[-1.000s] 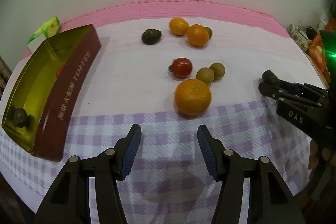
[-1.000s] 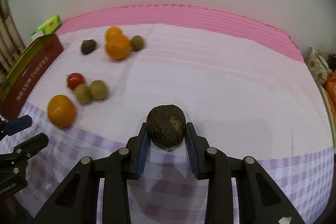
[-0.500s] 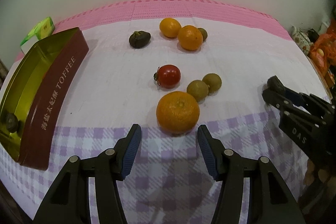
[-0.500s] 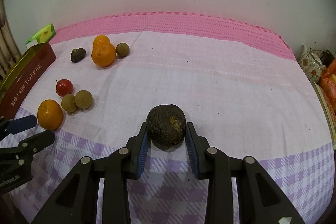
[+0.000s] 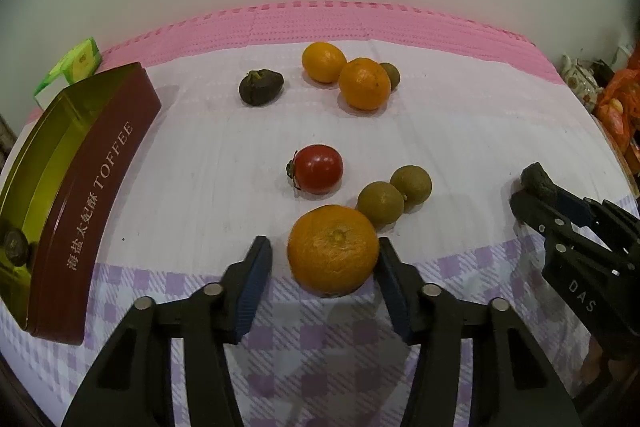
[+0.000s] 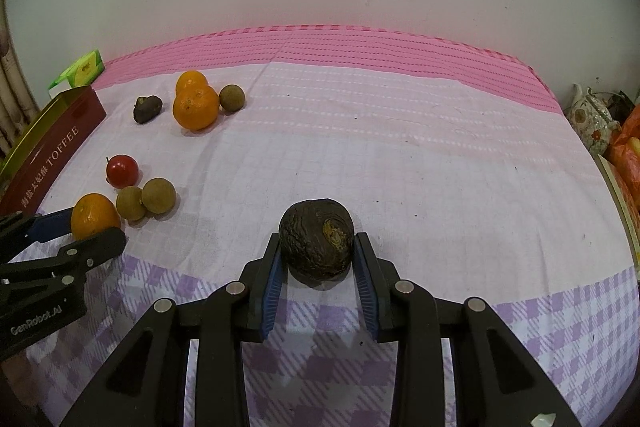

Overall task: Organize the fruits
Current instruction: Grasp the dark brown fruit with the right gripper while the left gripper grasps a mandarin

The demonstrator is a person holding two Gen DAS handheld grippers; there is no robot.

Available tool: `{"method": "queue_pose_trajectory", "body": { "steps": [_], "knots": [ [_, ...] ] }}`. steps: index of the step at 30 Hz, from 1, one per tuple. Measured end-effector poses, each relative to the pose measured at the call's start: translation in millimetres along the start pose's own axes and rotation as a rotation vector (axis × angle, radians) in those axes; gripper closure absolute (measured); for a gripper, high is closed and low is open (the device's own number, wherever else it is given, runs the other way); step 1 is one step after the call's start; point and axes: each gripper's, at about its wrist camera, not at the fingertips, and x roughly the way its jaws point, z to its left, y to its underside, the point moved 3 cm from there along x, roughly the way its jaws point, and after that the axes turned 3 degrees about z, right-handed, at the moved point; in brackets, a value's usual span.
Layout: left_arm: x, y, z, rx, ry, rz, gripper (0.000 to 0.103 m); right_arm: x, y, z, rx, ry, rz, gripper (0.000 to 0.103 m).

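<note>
My left gripper (image 5: 324,267) is open, its jaws on either side of a big orange (image 5: 333,250); the right jaw touches the orange and a gap shows on the left. Behind it lie a red tomato (image 5: 319,169), two brown-green longans (image 5: 380,203), two more oranges (image 5: 364,83), another longan (image 5: 390,75) and a dark wrinkled fruit (image 5: 261,87). My right gripper (image 6: 318,267) is shut on a dark wrinkled round fruit (image 6: 316,238) just above the cloth. A toffee tin (image 5: 72,187) at the left holds a dark fruit (image 5: 14,243).
A green carton (image 5: 78,61) stands behind the tin. A teapot (image 6: 592,119) and orange bags (image 6: 628,155) sit at the right edge. A wall rises behind the pink strip of tablecloth (image 6: 360,47). The right gripper shows in the left wrist view (image 5: 532,187).
My left gripper has moved forward until its open jaws straddle the big orange. My right gripper keeps its hold on the dark fruit and has drifted slightly.
</note>
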Motion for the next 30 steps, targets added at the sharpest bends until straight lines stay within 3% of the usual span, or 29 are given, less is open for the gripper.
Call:
{"method": "queue_pose_trajectory", "body": {
  "steps": [1, 19, 30],
  "knots": [
    [-0.4, 0.0, -0.6, 0.006, 0.001, -0.004, 0.060, 0.0, 0.1, -0.1, 0.000, 0.000, 0.000, 0.071],
    [-10.3, 7.2, 16.5, -0.012, 0.004, 0.018, 0.061, 0.0, 0.8, -0.2, -0.005, 0.010, -0.001, 0.071],
    [-28.6, 2.9, 43.7, -0.047, 0.007, -0.016, 0.061, 0.3, 1.2, 0.4, -0.007, 0.015, -0.001, 0.071]
  ]
}}
